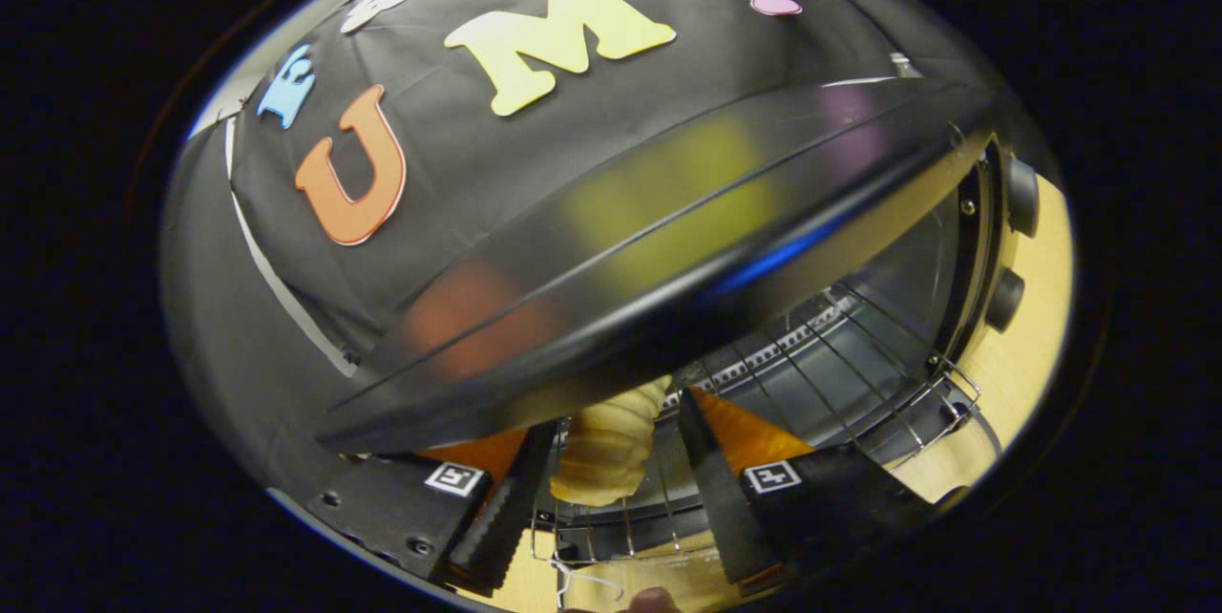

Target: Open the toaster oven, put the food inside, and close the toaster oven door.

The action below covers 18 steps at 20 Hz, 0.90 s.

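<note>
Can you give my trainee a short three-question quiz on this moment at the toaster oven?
1. True or false: the food lies between the gripper fingers, on the wire rack.
2. Which stands just past the oven's opening? A) two knobs B) a kettle C) a plate
3. Fill in: the toaster oven stands on a ____ table.

Key: 1 true; the fingers are apart on either side, and whether they press on it cannot be told. 2 A. 3 wooden.
</note>
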Available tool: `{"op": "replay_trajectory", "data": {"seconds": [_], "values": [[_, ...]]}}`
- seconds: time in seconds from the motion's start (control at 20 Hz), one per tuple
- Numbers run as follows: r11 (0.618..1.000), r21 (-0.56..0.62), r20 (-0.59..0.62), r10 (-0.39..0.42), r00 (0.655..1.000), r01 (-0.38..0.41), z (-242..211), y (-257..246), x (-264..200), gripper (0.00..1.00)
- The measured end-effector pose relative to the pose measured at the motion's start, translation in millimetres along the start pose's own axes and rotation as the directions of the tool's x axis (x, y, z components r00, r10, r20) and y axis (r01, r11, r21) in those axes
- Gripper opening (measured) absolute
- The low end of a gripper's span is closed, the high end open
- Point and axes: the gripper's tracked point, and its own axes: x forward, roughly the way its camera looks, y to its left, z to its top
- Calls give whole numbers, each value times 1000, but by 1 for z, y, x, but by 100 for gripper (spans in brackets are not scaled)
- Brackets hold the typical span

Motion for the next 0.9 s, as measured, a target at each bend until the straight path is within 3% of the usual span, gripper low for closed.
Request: {"op": "replay_trajectory", "data": {"seconds": [0.15,0.25,0.75,0.9], "values": [[1000,0,-15,31,999,-31,2,9,-15,85],[998,-35,-19,42,999,-43,1,11,-29,100],[960,-261,70,123,990,-101,27,23,-150,100],[936,-344,46,100,994,-78,16,9,-189,100]]}}
